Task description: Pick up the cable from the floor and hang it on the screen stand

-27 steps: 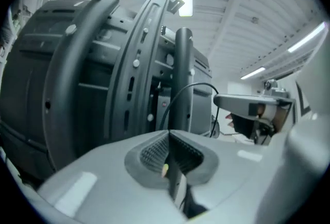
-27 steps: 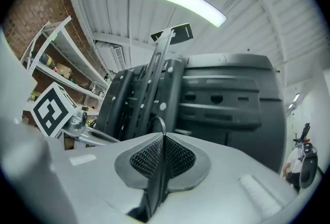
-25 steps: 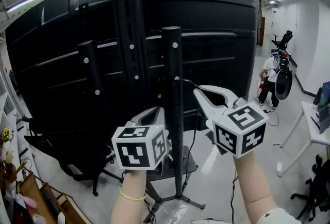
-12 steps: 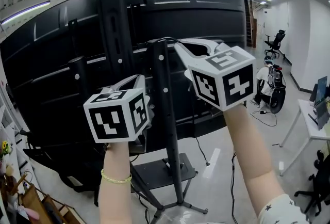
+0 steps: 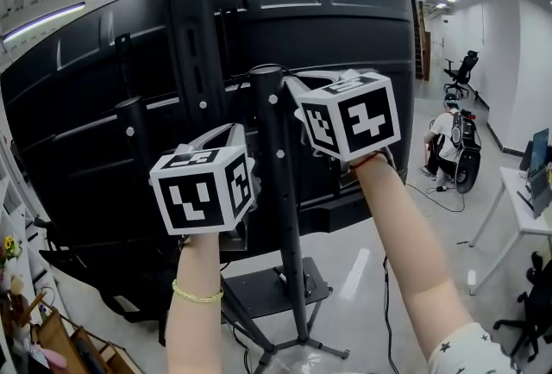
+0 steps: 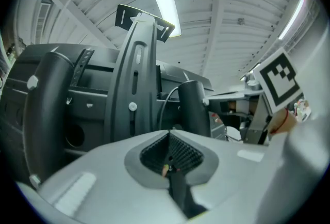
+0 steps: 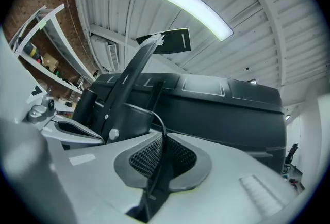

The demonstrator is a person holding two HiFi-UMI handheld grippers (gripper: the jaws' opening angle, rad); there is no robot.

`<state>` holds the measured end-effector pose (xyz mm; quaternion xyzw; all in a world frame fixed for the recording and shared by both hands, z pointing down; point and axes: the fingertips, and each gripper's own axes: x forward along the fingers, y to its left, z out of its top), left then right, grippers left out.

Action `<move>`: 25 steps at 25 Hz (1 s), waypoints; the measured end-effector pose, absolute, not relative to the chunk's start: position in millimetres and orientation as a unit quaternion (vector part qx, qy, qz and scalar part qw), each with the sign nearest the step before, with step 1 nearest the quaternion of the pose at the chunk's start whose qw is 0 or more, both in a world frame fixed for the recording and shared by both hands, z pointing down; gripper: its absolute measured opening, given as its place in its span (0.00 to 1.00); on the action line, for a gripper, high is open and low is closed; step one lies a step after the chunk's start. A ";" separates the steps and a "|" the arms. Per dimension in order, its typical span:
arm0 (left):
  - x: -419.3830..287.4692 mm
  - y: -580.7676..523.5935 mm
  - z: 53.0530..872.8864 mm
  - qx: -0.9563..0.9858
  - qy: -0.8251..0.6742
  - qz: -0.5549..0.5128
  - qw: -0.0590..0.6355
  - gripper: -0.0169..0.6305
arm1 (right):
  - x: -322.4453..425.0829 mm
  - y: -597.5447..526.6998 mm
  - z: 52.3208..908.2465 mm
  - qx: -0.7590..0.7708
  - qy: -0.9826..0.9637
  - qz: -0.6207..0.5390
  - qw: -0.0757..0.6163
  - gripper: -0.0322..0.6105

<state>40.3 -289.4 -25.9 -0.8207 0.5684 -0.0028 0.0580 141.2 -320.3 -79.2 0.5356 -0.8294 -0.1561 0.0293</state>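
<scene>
Both grippers have climbed from low on the stand to the top of its front post, and the right one has since swung left toward that post.

A big black screen (image 5: 345,62) fills the background, seen from its back. The stand (image 5: 280,217) rises in front of it on dark posts from a flat base on the floor.

The right gripper (image 5: 291,81) is just beside the top of the front post, at its right. The left gripper (image 5: 235,131) sits lower, at the post's left. In the left gripper view, its jaws are pressed together, with a tiny coloured speck at the seam that I cannot identify.

The thin black cable (image 5: 269,66) arcs over the post top. In the right gripper view it runs between the ribbed pads, which pinch it though the jaws have just eased apart a little.
</scene>
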 end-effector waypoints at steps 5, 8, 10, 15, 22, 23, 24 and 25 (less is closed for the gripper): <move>47.7 -287.0 18.3 -0.832 0.554 -0.017 0.032 0.04 | 150.5 -311.6 -37.2 0.557 -0.812 -0.174 0.026 0.14; 51.4 -277.6 48.0 -0.836 0.548 -0.017 0.028 0.04 | 150.8 -296.4 4.4 0.540 -0.827 -0.157 0.014 0.14; 52.3 -268.8 69.8 -0.837 0.546 -0.015 0.027 0.04 | 148.5 -285.0 37.0 0.529 -0.837 -0.143 0.006 0.10; 42.1 -254.7 134.9 -0.818 0.575 -0.015 0.012 0.04 | 141.9 -264.8 124.9 0.528 -0.844 -0.097 0.007 0.05; 42.6 -230.0 214.4 -0.811 0.585 0.003 -0.015 0.04 | 134.3 -231.7 217.0 0.525 -0.850 -0.036 0.019 0.05; 42.6 -227.7 221.1 -0.813 0.582 0.006 -0.021 0.04 | 133.5 -229.0 224.2 0.523 -0.851 -0.031 0.021 0.05; 41.5 -225.6 226.2 -0.812 0.583 0.008 -0.023 0.04 | 132.6 -226.6 230.3 0.521 -0.853 -0.025 0.024 0.05; 39.4 -223.6 230.0 -0.810 0.587 0.008 -0.023 0.04 | 131.8 -224.5 235.4 0.519 -0.854 -0.020 0.027 0.05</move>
